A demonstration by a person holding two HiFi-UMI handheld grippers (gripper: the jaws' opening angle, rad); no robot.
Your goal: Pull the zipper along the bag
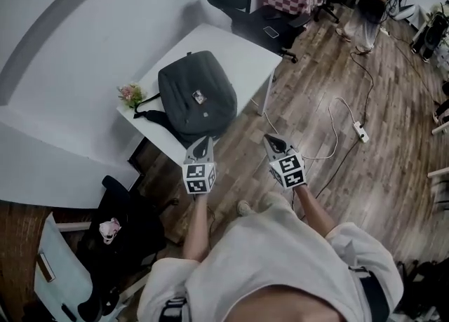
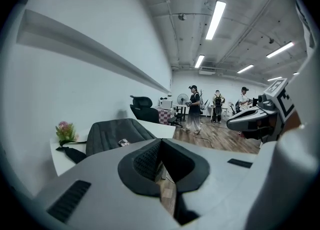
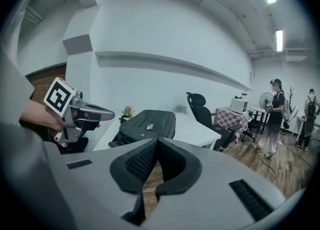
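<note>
An open-plan office is shown. A white desk [image 1: 245, 54] and a black swivel chair [image 1: 263, 22] are set on a wood floor [image 1: 379, 180], across which a power strip [image 1: 360, 131] is laid. The bare ceiling is lit by strip lights [image 2: 216, 19], and people [image 2: 194, 108] are seen standing among more furniture at the back.

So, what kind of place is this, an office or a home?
Most likely an open-plan office or lab: a white table with a backpack on it, a black swivel chair, long ceiling strip lights and people standing near desks farther back.
</note>
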